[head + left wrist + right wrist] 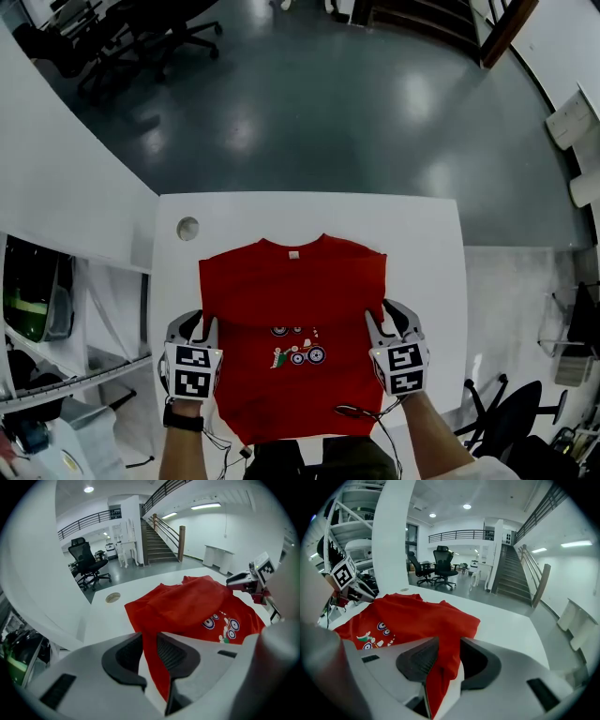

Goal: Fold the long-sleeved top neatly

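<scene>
1. Already the top is lying print-up in the middle of the table, reaching toward the near edge. Its sleeves are looking tucked in, so the side folds seem done.
2. Left gripper is pinching the top's left edge, jaws narrow on the cloth.
3. Right gripper is standing slack around the right edge, pads not pressing it.
4. Judging by this, the hem-to-collar fold is waiting to be done.
5. No container is showing; only a round port is sitting near the far left corner.
</scene>
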A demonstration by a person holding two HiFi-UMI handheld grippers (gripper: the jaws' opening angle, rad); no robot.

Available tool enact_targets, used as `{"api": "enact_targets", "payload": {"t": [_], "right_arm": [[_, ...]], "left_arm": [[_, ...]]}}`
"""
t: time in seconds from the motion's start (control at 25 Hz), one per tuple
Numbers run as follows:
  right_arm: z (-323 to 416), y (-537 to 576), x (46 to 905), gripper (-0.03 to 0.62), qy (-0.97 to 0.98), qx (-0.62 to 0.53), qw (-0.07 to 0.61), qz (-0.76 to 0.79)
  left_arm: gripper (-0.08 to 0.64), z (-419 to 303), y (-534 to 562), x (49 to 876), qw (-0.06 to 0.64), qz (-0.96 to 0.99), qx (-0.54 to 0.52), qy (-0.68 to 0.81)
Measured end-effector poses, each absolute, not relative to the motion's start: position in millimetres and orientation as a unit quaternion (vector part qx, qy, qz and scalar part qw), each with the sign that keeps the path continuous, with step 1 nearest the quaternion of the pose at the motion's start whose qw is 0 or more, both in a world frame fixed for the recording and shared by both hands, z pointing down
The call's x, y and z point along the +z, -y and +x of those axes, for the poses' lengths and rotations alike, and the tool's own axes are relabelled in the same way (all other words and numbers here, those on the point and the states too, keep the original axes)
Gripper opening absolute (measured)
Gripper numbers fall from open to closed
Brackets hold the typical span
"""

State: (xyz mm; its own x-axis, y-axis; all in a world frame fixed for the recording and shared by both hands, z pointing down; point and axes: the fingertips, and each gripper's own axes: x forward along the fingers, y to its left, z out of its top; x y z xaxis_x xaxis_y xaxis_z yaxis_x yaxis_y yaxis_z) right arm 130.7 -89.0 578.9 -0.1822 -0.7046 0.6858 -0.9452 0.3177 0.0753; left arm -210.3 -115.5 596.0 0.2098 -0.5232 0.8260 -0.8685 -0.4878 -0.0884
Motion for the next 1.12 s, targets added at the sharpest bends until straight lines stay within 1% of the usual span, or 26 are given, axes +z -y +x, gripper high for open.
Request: {"api": "enact_targets", "payload": {"t": [0.44,0.72,1.12], "right_arm": [[92,33,549,0.156,0.719,0.177,0.304,0.6],[82,-11,535,0.152,0.722,0.168,0.301,0.6],[67,-90,529,0.147,0.764,0.138,0.294,0.558]], "left_arm": [[0.098,-202,74,582,0.181,0.804,0.395,0.407],[0.098,-191,38,568,0.169,0.815,0.389,0.395],[0.098,-184,-61,567,0.166,0.803,0.388,0.42]]}}
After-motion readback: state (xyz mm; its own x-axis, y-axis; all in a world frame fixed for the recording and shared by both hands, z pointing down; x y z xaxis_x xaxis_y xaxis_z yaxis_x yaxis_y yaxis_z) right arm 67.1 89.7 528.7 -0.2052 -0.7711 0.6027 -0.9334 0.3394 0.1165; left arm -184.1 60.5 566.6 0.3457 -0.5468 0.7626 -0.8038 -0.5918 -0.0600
